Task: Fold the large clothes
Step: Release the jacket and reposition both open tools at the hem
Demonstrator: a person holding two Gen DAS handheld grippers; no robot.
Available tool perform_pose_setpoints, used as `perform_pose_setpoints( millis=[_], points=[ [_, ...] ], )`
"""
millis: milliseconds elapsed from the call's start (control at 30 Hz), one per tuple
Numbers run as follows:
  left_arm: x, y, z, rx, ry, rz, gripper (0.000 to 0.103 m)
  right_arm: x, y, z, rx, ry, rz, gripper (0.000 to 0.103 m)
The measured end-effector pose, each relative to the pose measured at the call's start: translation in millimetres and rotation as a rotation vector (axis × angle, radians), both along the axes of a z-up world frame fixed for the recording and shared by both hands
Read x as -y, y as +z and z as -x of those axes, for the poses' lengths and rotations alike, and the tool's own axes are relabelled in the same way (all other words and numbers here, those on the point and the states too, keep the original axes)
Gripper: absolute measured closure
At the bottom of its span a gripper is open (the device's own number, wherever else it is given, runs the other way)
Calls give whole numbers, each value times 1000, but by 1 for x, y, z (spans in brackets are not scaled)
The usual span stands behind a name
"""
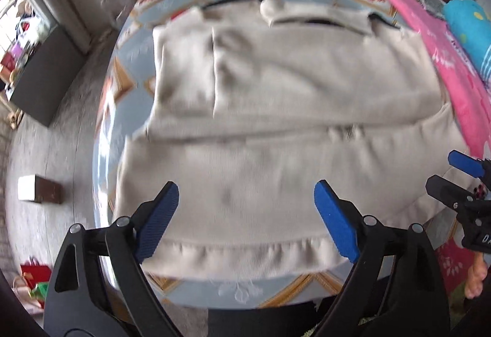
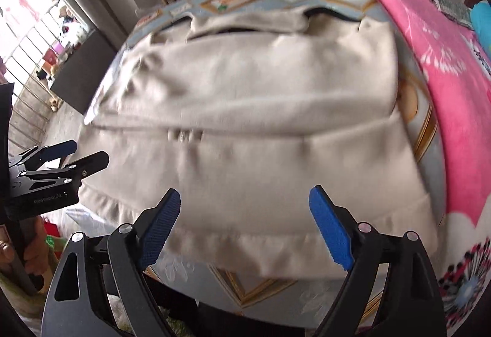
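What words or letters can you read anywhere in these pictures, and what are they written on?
"DA": white letters on the black body of the right gripper, cut off at the picture's edge.
"GenRobot.AI", or close to it: small, blurred white print on the black body of the left gripper.
The pink blanket shows pictures only; no words can be read there.

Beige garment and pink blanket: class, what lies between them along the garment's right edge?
In the right wrist view, a strip of patterned blue bedcover separates the beige garment from the pink blanket.

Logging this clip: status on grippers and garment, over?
Left gripper open, empty. Right gripper open, empty. Beige garment lying part-folded on table. Pink blanket alongside, not blocking.
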State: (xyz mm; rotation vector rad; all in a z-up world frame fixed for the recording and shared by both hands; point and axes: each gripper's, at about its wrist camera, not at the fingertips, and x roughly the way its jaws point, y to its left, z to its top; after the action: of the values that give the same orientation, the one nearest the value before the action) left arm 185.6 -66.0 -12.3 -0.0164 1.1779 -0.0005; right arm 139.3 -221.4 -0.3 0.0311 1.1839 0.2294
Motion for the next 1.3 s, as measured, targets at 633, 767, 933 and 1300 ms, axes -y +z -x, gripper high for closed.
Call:
perform_pose_setpoints(
  millis=[633,767,933,1300],
  points=[
    [4,-39,7,-37,96,0,8,-18,-38,-17,-30,-19,137,14],
    [1,-40,7,-35,105,12,8,-19,-42,-18,-31,-26,160,8],
    [1,-40,8,-24,108,8,7,-19,-43,-17,-32,-40,164,6],
    [1,-41,4,-51,102,10,7,-16,-43,-17,-32,-46,155,6]
  ],
)
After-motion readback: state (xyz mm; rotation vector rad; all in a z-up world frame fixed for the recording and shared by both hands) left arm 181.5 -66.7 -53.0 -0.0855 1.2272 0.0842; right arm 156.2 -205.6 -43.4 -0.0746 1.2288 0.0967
